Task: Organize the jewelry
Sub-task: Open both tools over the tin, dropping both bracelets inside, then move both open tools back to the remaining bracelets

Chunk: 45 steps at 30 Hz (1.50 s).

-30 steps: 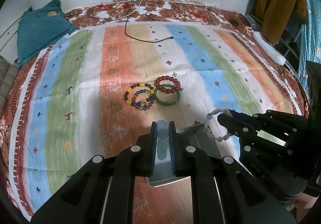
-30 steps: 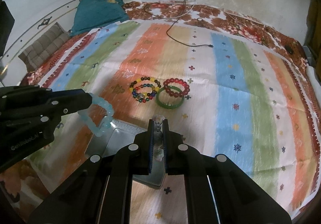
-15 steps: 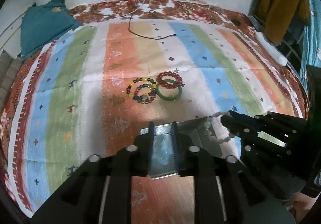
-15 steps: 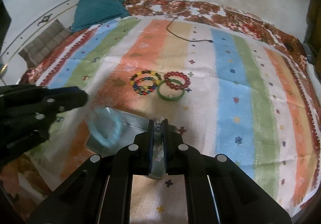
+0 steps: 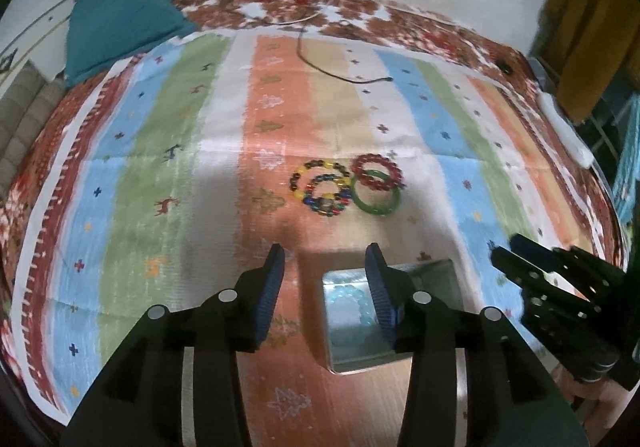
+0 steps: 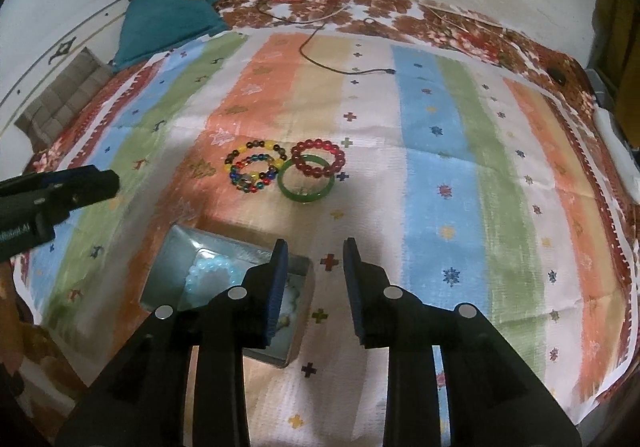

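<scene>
Now that both grippers' fingers have just opened and hold nothing, the left gripper (image 5: 325, 267) and right gripper (image 6: 315, 263) have dropped their bracelets: pale blue (image 6: 210, 275) and whitish (image 6: 291, 307) lie in the tin (image 6: 168, 259) at lower frame. Four bracelets (image 6: 280, 171) remain mid-frame on the bed.

1. A striped cloth (image 5: 168, 151) with small cross and tree motifs covers the bed.
2. Under it lies a red floral sheet (image 6: 460, 27), showing along the far edge.
3. A teal pillow (image 5: 120, 27) sits at the far left corner.
4. A black cable (image 6: 320, 59) runs down the wall onto the cloth.
5. A mustard garment (image 5: 588, 27) hangs at the right.
</scene>
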Motion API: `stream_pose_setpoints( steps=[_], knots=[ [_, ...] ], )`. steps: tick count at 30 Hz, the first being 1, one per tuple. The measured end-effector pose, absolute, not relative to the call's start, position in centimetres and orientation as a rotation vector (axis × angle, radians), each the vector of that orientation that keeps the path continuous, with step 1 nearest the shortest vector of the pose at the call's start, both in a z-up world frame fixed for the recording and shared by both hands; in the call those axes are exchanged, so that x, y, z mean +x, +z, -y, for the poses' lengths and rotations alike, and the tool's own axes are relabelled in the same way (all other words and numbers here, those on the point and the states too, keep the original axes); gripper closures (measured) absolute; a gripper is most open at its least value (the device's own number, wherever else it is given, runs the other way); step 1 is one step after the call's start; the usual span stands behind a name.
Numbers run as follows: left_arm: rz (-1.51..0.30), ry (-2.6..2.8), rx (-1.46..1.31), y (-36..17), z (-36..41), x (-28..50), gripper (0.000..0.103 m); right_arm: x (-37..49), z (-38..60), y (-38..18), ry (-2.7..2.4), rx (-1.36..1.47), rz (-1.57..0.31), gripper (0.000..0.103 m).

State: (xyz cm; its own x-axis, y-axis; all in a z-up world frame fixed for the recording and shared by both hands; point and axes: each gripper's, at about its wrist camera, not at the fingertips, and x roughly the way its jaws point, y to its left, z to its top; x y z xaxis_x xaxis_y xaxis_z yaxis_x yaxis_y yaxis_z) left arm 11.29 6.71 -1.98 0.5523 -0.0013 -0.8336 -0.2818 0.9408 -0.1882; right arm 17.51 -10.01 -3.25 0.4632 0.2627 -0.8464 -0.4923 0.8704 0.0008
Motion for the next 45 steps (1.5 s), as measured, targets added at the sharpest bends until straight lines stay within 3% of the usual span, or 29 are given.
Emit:
stream_pose_setpoints(
  steps=[15,45],
  knots=[
    [-1.056,0.193,-0.242,-4.0,-6.7,14.7,0.053,20.7,10.0,-3.5,0.448,-0.225,-1.015,0.050],
    [-1.155,0.221,-0.173,-7.4,-7.9,20.2,0.048,26.7,8.0,-6.7,0.380,-0.267,-1.053,0.037]
  ],
)
